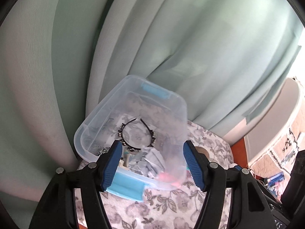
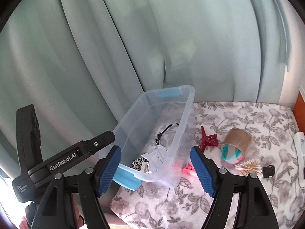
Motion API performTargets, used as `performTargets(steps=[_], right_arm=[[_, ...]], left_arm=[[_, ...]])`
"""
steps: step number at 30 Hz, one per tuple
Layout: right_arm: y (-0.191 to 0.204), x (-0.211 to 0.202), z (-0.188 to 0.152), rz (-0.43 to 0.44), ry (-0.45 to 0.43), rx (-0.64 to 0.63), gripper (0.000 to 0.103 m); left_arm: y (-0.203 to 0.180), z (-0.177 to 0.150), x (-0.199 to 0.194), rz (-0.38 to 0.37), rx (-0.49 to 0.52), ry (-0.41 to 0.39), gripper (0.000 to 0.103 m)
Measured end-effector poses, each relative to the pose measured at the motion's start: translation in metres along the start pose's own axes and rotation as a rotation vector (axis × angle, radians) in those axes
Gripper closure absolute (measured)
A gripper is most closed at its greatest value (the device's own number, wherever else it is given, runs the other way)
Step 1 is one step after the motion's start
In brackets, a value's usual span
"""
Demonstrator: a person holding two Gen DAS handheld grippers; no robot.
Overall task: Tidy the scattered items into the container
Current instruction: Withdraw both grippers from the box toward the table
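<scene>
Your left gripper (image 1: 152, 164) and right gripper (image 2: 155, 168) both hang with jaws apart, gripping nothing. The clear container (image 2: 133, 118) sits on the floral cloth (image 2: 238, 118), holding a black headband (image 1: 137, 135). A red claw clip (image 2: 207, 139) and cotton swabs (image 2: 249, 166) lie outside, beside it.

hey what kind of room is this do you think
Probably a bedroom at home: long pale green curtains, a floral blanket covering what looks like a bed, and hair things like a red hair claw beside a clear plastic box.
</scene>
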State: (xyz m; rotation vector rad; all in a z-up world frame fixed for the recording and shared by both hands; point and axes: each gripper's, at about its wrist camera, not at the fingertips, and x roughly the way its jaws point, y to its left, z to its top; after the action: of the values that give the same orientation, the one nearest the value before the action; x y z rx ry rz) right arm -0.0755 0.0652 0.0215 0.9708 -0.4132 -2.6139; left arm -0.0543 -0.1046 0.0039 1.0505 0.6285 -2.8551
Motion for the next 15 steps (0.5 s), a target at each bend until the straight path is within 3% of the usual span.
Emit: performTargets(steps=[13,15], right_arm=[[-0.029,-0.076,-0.017,0.007,-0.150,0.083,0.021],[-0.036,-0.085,-0.020,0.005,-0.165,0.096,0.021]], left_arm=[[-0.063,-0.016,-0.038,-0.002,0.145,-0.027,0.034],[-0.072,-0.020,-0.040,-0.004,0.168,-0.023,0.030]])
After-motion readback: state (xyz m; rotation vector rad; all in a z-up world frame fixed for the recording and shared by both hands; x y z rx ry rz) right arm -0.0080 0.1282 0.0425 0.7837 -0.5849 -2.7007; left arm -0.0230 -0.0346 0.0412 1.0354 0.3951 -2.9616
